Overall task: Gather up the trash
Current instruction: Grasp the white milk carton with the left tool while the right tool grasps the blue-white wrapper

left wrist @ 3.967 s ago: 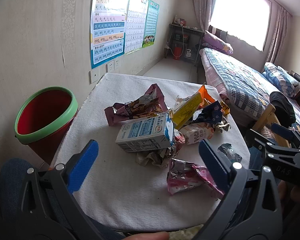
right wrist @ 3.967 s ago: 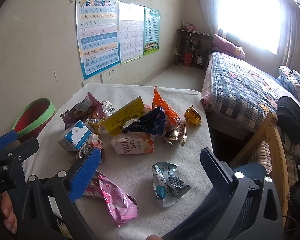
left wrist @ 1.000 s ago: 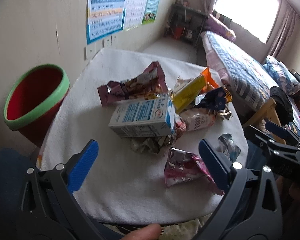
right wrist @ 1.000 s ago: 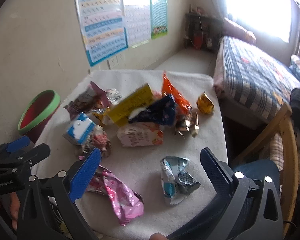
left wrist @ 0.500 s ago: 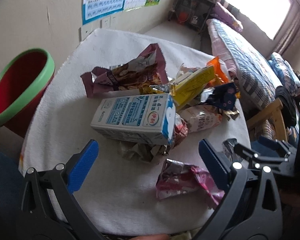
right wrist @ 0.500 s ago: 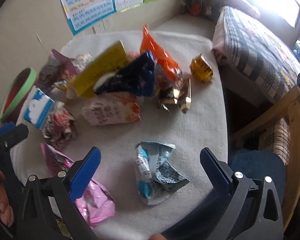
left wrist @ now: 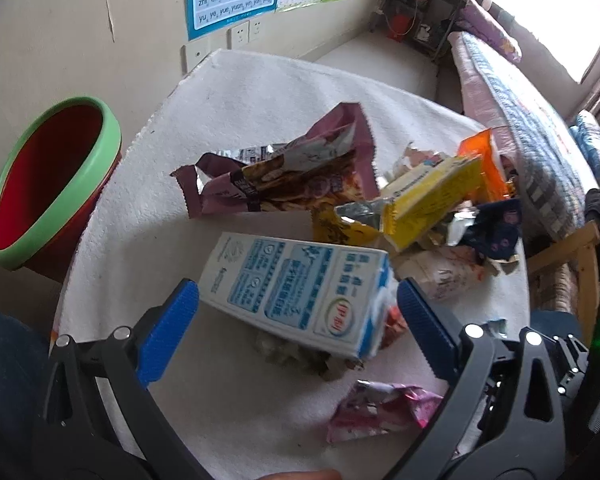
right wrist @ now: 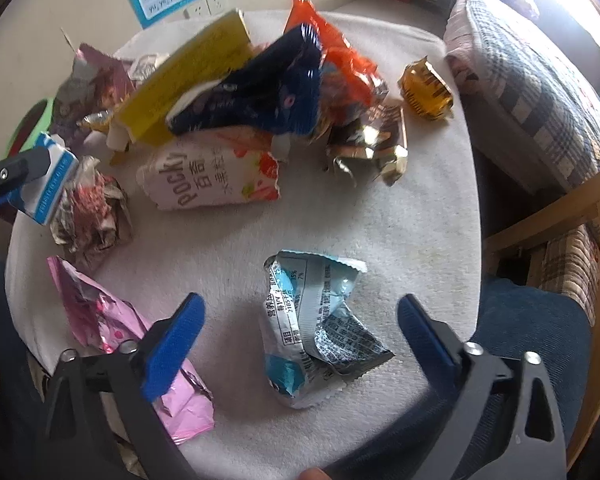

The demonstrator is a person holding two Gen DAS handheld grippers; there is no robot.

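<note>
Both tongs spread wide, nothing clamped.

Left gripper (left wrist: 298,328): jaws fully apart, straddling the blue-and-white milk carton (left wrist: 300,290); contact cannot be confirmed. Right gripper (right wrist: 300,334): jaws fully apart, either side of the crumpled silver-blue wrapper (right wrist: 316,334), not touching it. Pink wrapper (right wrist: 112,320) lies by its left finger. Red bin (left wrist: 52,180) stands far left of the left gripper.

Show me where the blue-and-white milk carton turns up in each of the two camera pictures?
Left wrist view: the milk carton lies centre frame, between the open left gripper's fingers.
Right wrist view: only its end shows at the left edge, above the crumpled wrapper.
Shared landmark: the yellow box.
</note>
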